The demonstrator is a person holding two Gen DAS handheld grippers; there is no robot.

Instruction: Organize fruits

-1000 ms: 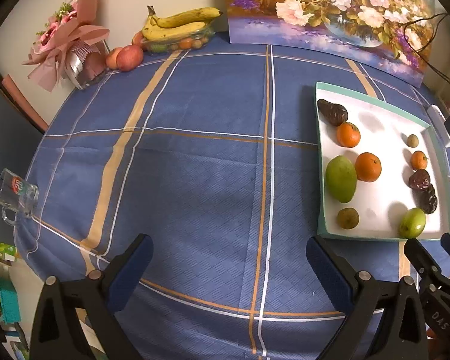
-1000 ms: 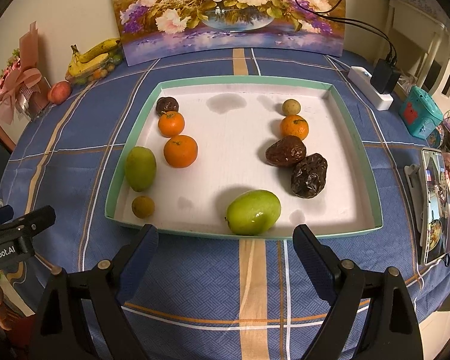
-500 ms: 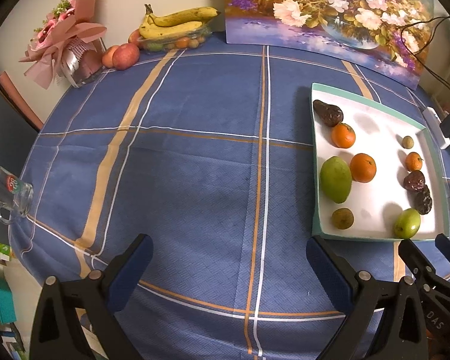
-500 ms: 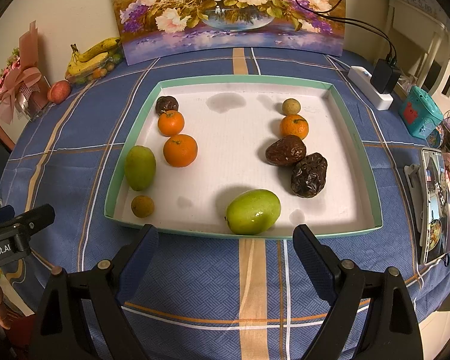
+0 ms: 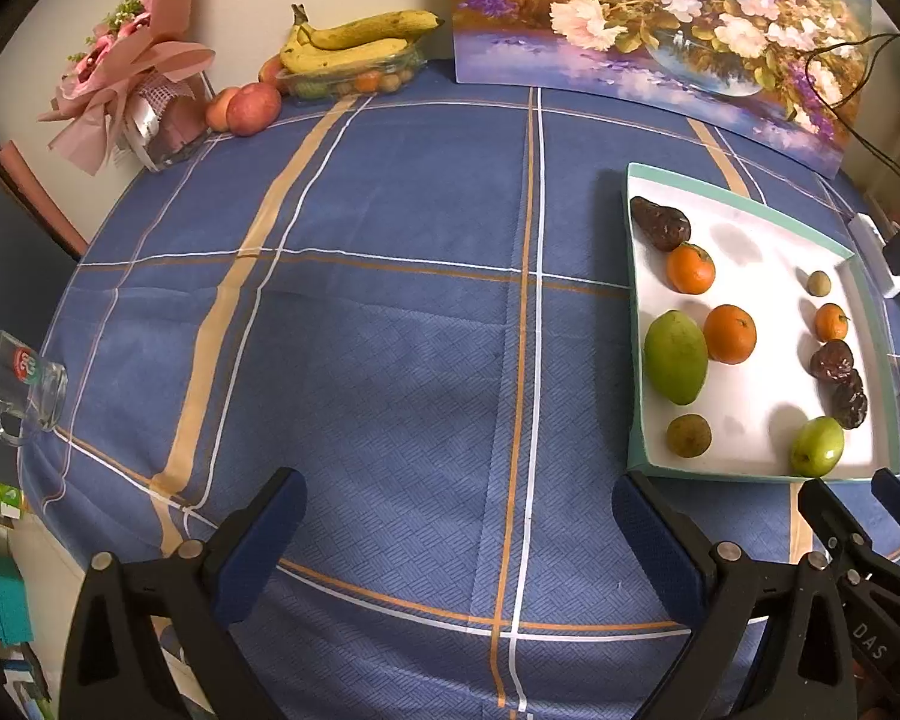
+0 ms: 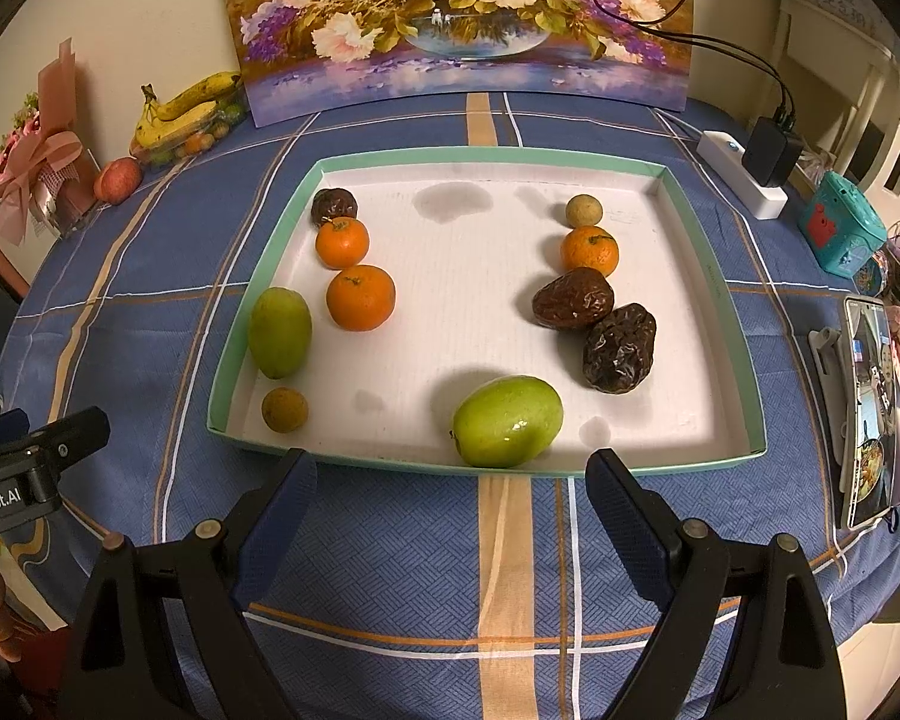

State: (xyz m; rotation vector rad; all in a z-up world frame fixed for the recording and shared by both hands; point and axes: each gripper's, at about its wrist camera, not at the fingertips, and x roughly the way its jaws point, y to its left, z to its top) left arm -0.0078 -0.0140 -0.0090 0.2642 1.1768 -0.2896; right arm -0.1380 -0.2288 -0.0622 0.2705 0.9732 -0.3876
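Note:
A white tray with a teal rim (image 6: pixel 720 276) (image 5: pixel 636 324) holds two columns of fruit. On its left lie a dark date (image 6: pixel 333 206), two oranges (image 6: pixel 360 297), a green mango (image 6: pixel 279 332) and a small brown fruit (image 6: pixel 284 410). On its right lie a small pale fruit (image 6: pixel 584 210), an orange (image 6: pixel 590 249), two dark dates (image 6: pixel 572 299) and a green apple (image 6: pixel 507 420). My right gripper (image 6: pixel 453 483) is open and empty, just short of the tray's near rim. My left gripper (image 5: pixel 459 507) is open and empty over bare cloth, left of the tray.
Bananas on a clear box (image 5: pixel 354 54), two apples (image 5: pixel 252 108) and a pink bouquet (image 5: pixel 132 72) sit at the back left. A flower painting (image 6: pixel 462 24) leans on the wall. A glass mug (image 5: pixel 21 378) stands at the left edge; a phone (image 6: pixel 867 408) and power strip (image 6: pixel 744 180) lie right.
The left wrist view has shifted slightly, so the tray sits a little differently in it. The right gripper and the fruit have not moved.

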